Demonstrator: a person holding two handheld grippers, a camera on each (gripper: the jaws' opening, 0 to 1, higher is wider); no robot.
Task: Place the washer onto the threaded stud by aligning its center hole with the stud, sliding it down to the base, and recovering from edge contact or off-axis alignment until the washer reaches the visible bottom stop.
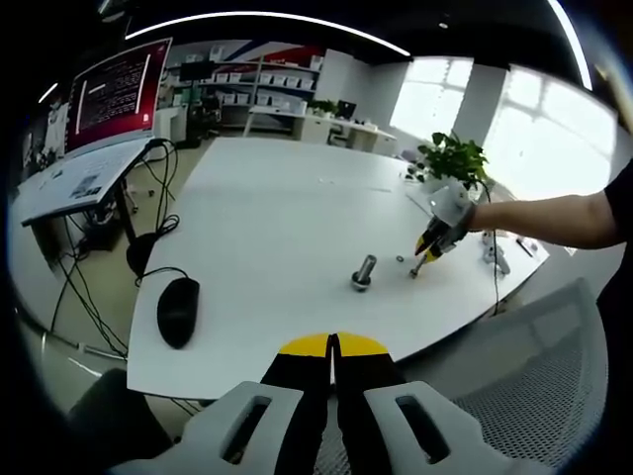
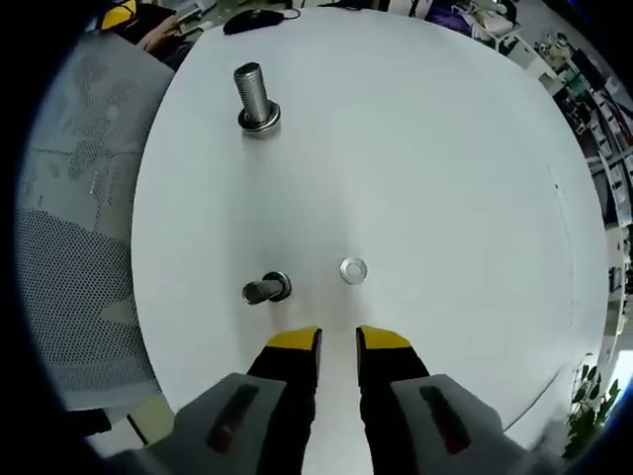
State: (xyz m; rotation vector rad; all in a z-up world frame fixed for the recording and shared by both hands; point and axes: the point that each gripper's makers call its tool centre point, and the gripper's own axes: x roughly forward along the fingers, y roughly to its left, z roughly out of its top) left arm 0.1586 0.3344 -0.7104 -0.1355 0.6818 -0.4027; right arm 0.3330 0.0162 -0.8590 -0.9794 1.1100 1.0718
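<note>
The right gripper [image 2: 336,341] hovers low over the white table [image 2: 445,148], its yellow-tipped jaws standing narrowly apart with nothing between them, directed toward the washer [image 2: 353,270], which lies flat on the tabletop just beyond and slightly right of the tips. The washer is a small, thin, bright metal ring with a visible centre hole; it is free of both studs and not yet lifted. To its left, just beside the left jaw tip, a short threaded stud [image 2: 266,289] stands on the table, seen nearly end-on so that its length cannot be judged. Farther off, toward the far left, a taller threaded stud [image 2: 255,97] rises from a wider base collar, its thread ridges plain along the shank; that collar would serve as a bottom stop. Which of the two is the intended target cannot be told. The low, forward posture of the right gripper suggests an approach for picking the washer by its edge, a grasp likely to be delicate given how flat the ring sits. In the left gripper view the left gripper [image 1: 332,346] is held back at the near table edge with its jaws closed together and empty, apparently kept clear of the work; beyond it appear a black mouse [image 1: 177,311] at the left, the upright stud, and a potted plant [image 1: 453,158] at the far right.
</note>
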